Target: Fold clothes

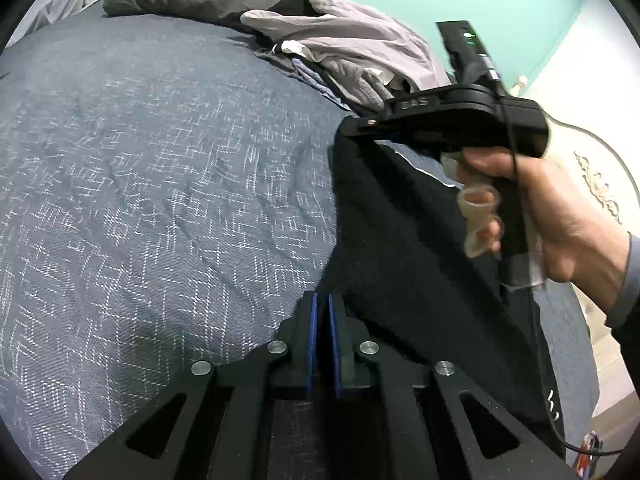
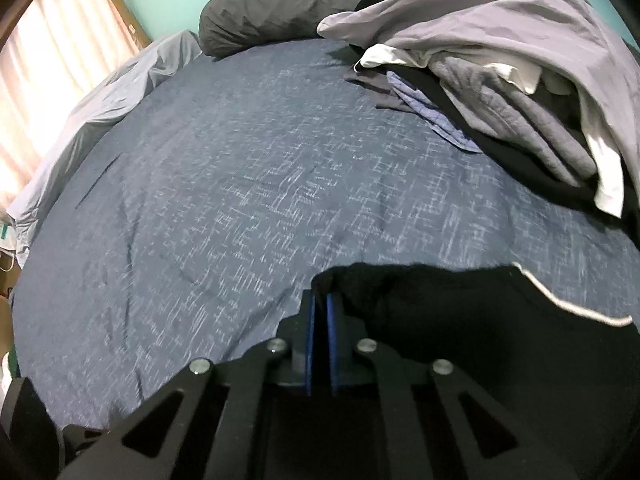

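- The black garment (image 1: 400, 232) is held up above the blue patterned bedspread (image 1: 160, 180), stretched between the two grippers; it is not yet laid flat.
- The left gripper (image 1: 322, 308) has its blue pads nearly together. The black cloth begins just at its tips, so it seems to pinch an edge, but the cloth between the pads is not clearly visible.
- The right gripper (image 1: 350, 128), seen from the left wrist camera with the person's right hand (image 1: 532, 216) on its handle, has its jaws closed on the upper corner of the garment, and the fabric hangs down from there.
- In the right wrist view the garment (image 2: 460, 320) lies dark under and beside the gripper (image 2: 320, 304), with a thin white trim (image 2: 568, 306) along one edge.
- A pile of unfolded clothes (image 2: 500, 80) waits at the far side of the bed, near a dark grey pillow (image 2: 280, 8).
- I think the step in hand is to spread the garment on the free part of the bedspread.
- To do it well, keep both grips firm, hold the held edge tight and level, and lower it slowly so the hanging part lands without wrinkles.
- Keep it well apart from the pile, so nothing catches.
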The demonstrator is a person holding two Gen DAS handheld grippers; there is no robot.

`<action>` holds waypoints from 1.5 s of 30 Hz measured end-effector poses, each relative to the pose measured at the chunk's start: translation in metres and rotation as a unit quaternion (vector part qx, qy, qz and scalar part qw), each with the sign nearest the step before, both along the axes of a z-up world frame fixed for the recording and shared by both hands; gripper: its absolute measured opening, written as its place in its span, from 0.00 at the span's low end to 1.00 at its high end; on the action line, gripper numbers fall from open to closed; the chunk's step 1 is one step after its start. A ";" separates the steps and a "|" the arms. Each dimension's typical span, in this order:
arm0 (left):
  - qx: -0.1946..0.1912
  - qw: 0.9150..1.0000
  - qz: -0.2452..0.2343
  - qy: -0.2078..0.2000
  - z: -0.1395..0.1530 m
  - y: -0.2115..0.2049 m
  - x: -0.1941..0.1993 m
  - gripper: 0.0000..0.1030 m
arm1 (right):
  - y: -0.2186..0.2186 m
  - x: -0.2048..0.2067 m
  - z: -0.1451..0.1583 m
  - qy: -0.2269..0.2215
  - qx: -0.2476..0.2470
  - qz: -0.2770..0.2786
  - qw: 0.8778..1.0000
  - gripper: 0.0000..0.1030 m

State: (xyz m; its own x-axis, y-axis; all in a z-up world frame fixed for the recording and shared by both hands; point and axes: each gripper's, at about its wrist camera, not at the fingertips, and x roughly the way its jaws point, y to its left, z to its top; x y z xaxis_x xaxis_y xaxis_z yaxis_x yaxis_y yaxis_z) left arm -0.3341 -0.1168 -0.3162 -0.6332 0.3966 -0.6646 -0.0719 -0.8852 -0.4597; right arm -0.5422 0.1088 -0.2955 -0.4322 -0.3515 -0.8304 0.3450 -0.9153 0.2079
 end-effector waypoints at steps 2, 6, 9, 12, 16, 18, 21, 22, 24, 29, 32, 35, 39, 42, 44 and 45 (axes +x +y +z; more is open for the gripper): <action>0.001 1.000 0.001 -0.002 -0.002 -0.001 -0.001 0.06 | -0.006 -0.006 -0.006 -0.003 0.011 0.002 1.000 0.05; 0.007 1.000 0.002 -0.007 -0.006 -0.003 -0.001 0.06 | -0.017 -0.014 -0.022 -0.017 0.033 0.006 0.999 0.05; 0.007 1.000 0.001 -0.008 -0.007 -0.003 -0.001 0.06 | -0.014 -0.015 -0.023 -0.016 0.024 0.003 1.000 0.06; 0.008 1.000 0.002 -0.008 -0.007 -0.004 -0.001 0.06 | -0.007 -0.012 -0.013 -0.007 0.013 0.005 1.000 0.07; 0.009 1.000 0.003 -0.010 -0.007 -0.004 -0.001 0.06 | 0.010 -0.004 0.007 0.024 0.006 -0.005 1.000 0.19; 0.010 1.000 0.004 -0.010 -0.007 -0.004 -0.001 0.06 | 0.019 -0.002 0.014 0.035 0.011 -0.024 0.999 0.30; 0.011 1.000 0.005 -0.011 -0.007 -0.005 -0.001 0.06 | 0.022 0.004 0.022 0.046 -0.010 -0.018 0.999 0.30; 0.011 1.000 0.005 -0.011 -0.007 -0.005 -0.001 0.06 | 0.018 0.007 0.024 0.049 -0.017 -0.007 0.999 0.30; 0.009 1.000 0.004 -0.010 -0.007 -0.004 -0.004 0.06 | 0.011 0.013 0.028 0.055 -0.032 0.015 0.998 0.30; 0.010 1.000 0.004 -0.009 -0.006 -0.006 -0.003 0.06 | -0.016 0.028 -0.001 0.011 0.019 0.047 0.999 0.22; 0.014 1.000 0.006 -0.010 -0.006 -0.009 -0.002 0.06 | -0.009 0.031 -0.015 -0.001 0.037 0.021 0.999 0.21; 0.013 1.000 0.012 -0.009 -0.003 -0.014 0.000 0.06 | 0.010 0.044 -0.003 0.017 0.044 -0.014 0.999 0.19; 0.038 0.998 0.045 -0.018 0.000 -0.033 0.008 0.06 | 0.046 0.078 0.026 0.027 0.023 -0.041 0.999 0.19; 0.035 0.998 0.050 -0.018 0.006 -0.040 0.018 0.06 | 0.076 0.115 0.045 0.033 0.014 -0.050 0.998 0.19; 0.032 0.998 0.046 -0.018 0.014 -0.041 0.026 0.06 | 0.099 0.144 0.052 0.032 0.003 -0.058 0.998 0.22; 0.029 0.998 0.044 -0.019 0.018 -0.040 0.031 0.06 | 0.110 0.160 0.052 0.026 0.003 -0.064 0.998 0.22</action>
State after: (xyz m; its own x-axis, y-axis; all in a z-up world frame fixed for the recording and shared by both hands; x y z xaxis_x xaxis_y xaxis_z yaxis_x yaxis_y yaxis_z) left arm -0.3031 -0.1563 -0.2984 -0.6426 0.3789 -0.6660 0.0228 -0.8593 -0.5110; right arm -0.3821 0.2189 -0.2432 -0.5158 -0.2852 -0.8079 0.2352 -0.9539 0.1866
